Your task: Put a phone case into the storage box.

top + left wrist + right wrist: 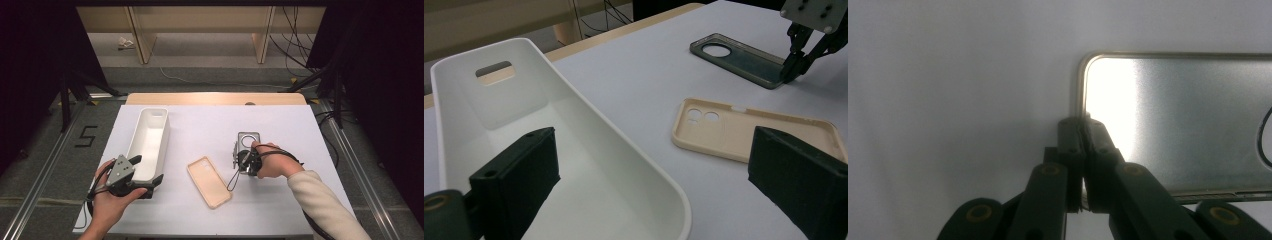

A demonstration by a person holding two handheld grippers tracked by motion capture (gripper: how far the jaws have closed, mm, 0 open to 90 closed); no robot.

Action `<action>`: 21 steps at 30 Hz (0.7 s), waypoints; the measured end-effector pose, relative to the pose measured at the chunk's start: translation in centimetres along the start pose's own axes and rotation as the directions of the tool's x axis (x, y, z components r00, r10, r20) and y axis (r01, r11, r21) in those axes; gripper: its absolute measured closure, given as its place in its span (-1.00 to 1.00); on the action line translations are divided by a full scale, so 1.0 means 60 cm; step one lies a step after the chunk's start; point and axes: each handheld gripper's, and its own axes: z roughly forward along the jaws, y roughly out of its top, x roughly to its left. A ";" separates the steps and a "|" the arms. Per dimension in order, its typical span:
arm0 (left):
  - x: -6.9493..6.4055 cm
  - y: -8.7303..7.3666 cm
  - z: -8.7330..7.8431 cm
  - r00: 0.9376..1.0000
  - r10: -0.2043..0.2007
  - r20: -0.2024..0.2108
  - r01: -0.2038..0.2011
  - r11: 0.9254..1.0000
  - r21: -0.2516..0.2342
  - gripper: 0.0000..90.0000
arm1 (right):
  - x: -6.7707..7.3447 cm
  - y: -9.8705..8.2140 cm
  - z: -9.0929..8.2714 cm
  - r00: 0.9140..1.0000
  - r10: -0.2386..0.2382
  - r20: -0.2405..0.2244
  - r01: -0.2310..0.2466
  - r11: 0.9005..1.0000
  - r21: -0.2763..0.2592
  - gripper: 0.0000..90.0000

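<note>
My right gripper [1082, 125] is clamped on the grey phone case's [1178, 120] rim, unlifted; beige phone case [208, 181] and empty white bin [148, 141] wait.

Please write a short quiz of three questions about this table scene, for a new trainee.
1. True or false: the right gripper is shut on the edge of the grey phone case.
2. What lies between the white bin and the grey phone case? A) beige phone case B) a spoon C) a cup
3. Are the jaws of the left gripper open or shut?

Key: 1 true; 2 A; 3 open.
</note>
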 end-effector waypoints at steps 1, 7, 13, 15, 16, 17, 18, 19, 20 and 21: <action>0.000 0.000 0.000 1.000 0.000 0.000 0.000 1.000 0.000 -0.88 | 0.000 0.000 0.000 1.000 0.001 0.000 -0.001 1.000 0.000 0.96; 0.000 0.000 0.000 1.000 0.000 -0.001 0.000 1.000 -0.001 -0.88 | 0.001 -0.002 0.000 1.000 0.006 -0.004 -0.006 1.000 -0.005 0.96; 0.000 0.000 0.000 1.000 0.001 -0.001 -0.001 1.000 -0.002 -0.88 | 0.001 -0.005 -0.002 1.000 0.013 -0.006 -0.013 1.000 -0.013 0.98; 0.000 0.000 0.000 1.000 0.001 -0.002 -0.001 1.000 -0.002 -0.88 | 0.001 -0.006 -0.002 1.000 0.011 -0.006 -0.011 1.000 -0.022 0.98; 0.000 0.000 0.000 1.000 0.001 -0.001 -0.001 1.000 -0.001 -0.88 | 0.002 -0.006 -0.003 1.000 0.014 -0.001 -0.014 1.000 -0.021 0.98; 0.000 0.000 0.000 1.000 0.000 -0.001 0.000 1.000 -0.002 -0.88 | 0.002 -0.007 -0.004 1.000 0.017 0.001 -0.017 0.999 -0.031 0.98; 0.000 0.000 0.000 1.000 0.001 -0.001 -0.001 1.000 -0.002 -0.88 | 0.002 -0.008 -0.005 1.000 0.019 0.003 -0.018 0.999 -0.037 0.98; 0.000 0.000 0.000 1.000 0.001 -0.002 -0.001 1.000 -0.002 -0.88 | 0.002 -0.009 -0.008 1.000 0.023 0.008 -0.022 0.999 -0.044 0.98; 0.000 0.000 0.000 1.000 0.002 -0.001 -0.002 1.000 -0.001 -0.88 | 0.001 -0.010 -0.010 1.000 0.021 0.009 -0.021 0.998 -0.053 0.98; 0.000 0.000 0.000 1.000 0.002 -0.002 -0.002 1.000 -0.001 -0.88 | 0.001 -0.011 -0.013 1.000 0.025 0.012 -0.024 0.998 -0.057 0.98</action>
